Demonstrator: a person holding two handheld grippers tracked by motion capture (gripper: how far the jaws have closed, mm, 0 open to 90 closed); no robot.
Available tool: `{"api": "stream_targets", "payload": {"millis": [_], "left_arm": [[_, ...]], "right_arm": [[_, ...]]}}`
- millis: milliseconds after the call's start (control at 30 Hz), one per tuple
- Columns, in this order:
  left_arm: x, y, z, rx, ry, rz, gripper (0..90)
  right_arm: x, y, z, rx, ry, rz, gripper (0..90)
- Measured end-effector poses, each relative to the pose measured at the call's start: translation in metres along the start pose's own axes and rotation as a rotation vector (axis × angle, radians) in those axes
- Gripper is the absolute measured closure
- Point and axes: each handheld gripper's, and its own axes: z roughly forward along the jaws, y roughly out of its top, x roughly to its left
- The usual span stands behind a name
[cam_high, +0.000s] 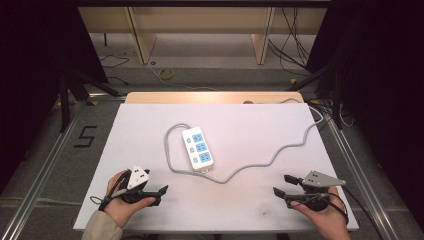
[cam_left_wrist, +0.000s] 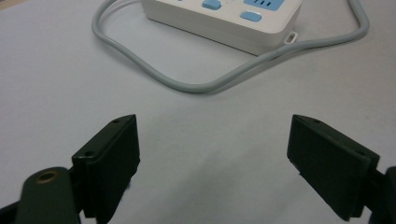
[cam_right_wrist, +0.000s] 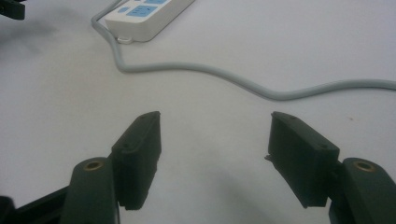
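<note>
- A white power strip (cam_high: 198, 148) with blue sockets lies near the middle of the worktop (cam_high: 240, 125), long side running away from the person and slightly angled.
- Its grey cable (cam_high: 260, 162) loops round the strip's left side, passes just in front of its near end, then snakes right and off the far right corner of the worktop.
- The worktop is a smooth, matt white sheet over a pale wooden board.
- Left tongs (cam_high: 162, 190) rest low at the near left, held in the left hand (cam_high: 122, 200); jaws wide apart with nothing between them. In the left gripper view the cable's loop lies ahead, between tongs (cam_left_wrist: 215, 154) and strip (cam_left_wrist: 224, 18).
- Right tongs (cam_high: 283, 185) sit at the near right in the right hand (cam_high: 325, 212), jaws also wide and empty. In the right gripper view the cable (cam_right_wrist: 261, 88) crosses ahead of them (cam_right_wrist: 215, 154).
- The jaws are flat black rectangular pads, screwed on.
- Beyond the worktop: grey floor, loose wires, wooden panels.
</note>
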Motion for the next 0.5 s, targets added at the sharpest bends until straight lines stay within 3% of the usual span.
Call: {"api": "stream_targets", "payload": {"millis": [500], "left_arm": [[0.0019,-0.0007,-0.0003,0.014,0.012,-0.007,19.7]], "right_arm": [[0.0006,0.0003,-0.0007,0.003,-0.002,-0.002,35.5]]}}
